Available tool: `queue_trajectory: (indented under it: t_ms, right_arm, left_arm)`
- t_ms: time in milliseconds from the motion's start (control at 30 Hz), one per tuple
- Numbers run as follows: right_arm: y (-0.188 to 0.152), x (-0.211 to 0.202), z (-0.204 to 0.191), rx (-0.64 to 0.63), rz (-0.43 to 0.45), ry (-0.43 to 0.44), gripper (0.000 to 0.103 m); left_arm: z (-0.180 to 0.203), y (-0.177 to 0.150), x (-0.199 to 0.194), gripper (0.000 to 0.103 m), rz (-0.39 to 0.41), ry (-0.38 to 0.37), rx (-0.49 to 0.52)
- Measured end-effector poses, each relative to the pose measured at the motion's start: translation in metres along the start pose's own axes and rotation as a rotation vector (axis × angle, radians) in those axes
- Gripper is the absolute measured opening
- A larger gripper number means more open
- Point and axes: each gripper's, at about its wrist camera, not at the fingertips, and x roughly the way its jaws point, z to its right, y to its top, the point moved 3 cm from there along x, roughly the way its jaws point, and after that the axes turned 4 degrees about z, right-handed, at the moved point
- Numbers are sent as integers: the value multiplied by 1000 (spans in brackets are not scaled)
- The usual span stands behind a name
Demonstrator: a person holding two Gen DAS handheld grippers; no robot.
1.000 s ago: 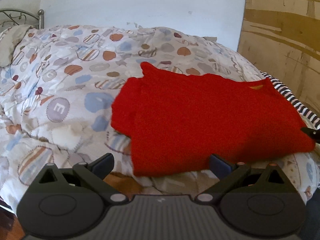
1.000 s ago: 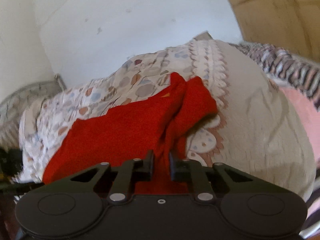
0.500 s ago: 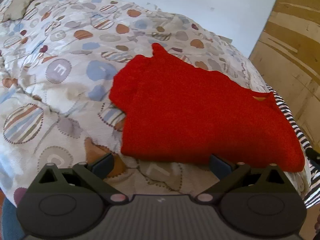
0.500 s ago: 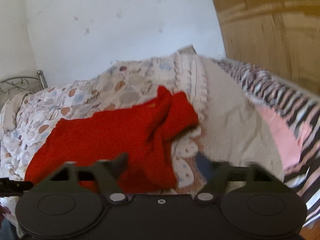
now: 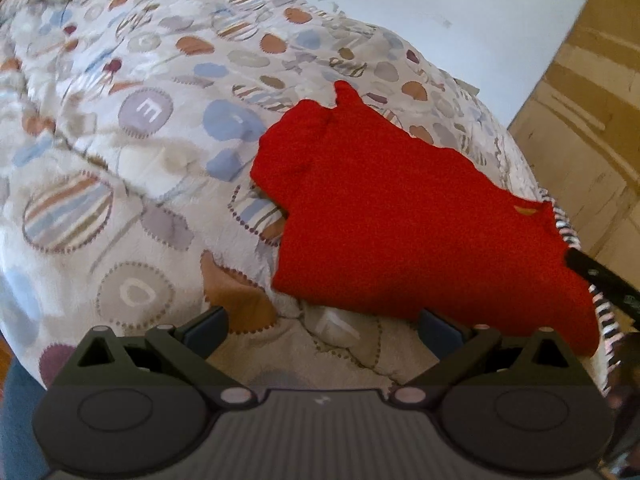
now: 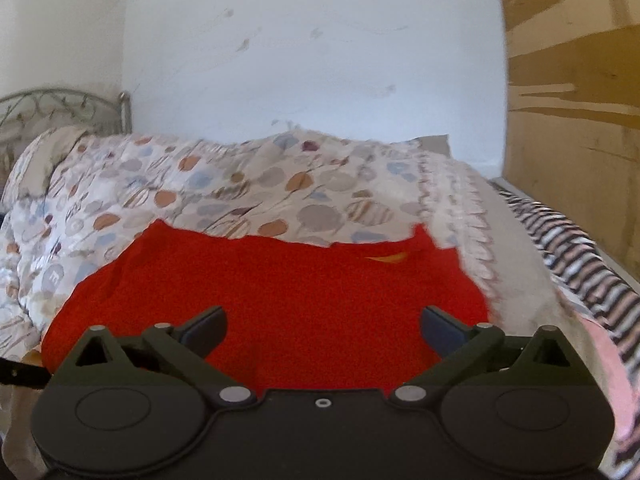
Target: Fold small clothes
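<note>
A red garment (image 5: 420, 232) lies folded and fairly flat on a quilt (image 5: 140, 168) printed with circles in blue, orange and grey, some of them striped and some bearing letters. The quilt covers a bed that stands against a white wall (image 6: 312, 60). The garment rests near the quilt's right-hand edge, where the cover rounds down toward a black-and-white striped cloth (image 6: 580, 248) that runs along that side. Beyond the stripes stands a brown wooden panel (image 6: 572, 80). A small yellow mark, perhaps a label, shows near the garment's far right corner.

The left gripper (image 5: 322, 326) hovers over the near edge of the quilt with its jaws spread wide and nothing between them; its right finger sits just in front of the garment's near hem, apart from it.

The right gripper (image 6: 322, 326) hangs over the near part of the red garment. Its jaws have just been opening and now stand fully apart (the cloth lies below them, ungripped). One dark fingertip of it also shows at the right edge of the left wrist view, beside the garment's right end.

A curved metal headboard (image 6: 64, 108) and a pale pillow (image 6: 44, 156) mark the far left corner of the bed.
</note>
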Motion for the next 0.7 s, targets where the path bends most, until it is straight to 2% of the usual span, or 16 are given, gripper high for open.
queue_trajectory:
  t_ms: [133, 300, 367, 567, 700]
  right_arm:
    - [-5, 21, -18, -70, -3, 2, 102]
    - [-29, 30, -27, -145, -28, -24, 102]
    - [-39, 28, -26, -141, -18, -28, 102]
    - [-56, 22, -26, -127, 46, -34, 102]
    - [-61, 20, -24, -113, 85, -27, 102]
  left_arm:
    - [-11, -1, 0, 103, -11, -38, -99]
    - [-19, -5, 2, 103, -9, -83, -194]
    - [-17, -6, 3, 103, -5, -101, -208]
    - [1, -5, 15, 103, -18, -238, -186]
    - [4, -5, 30, 103, -36, -238, -219]
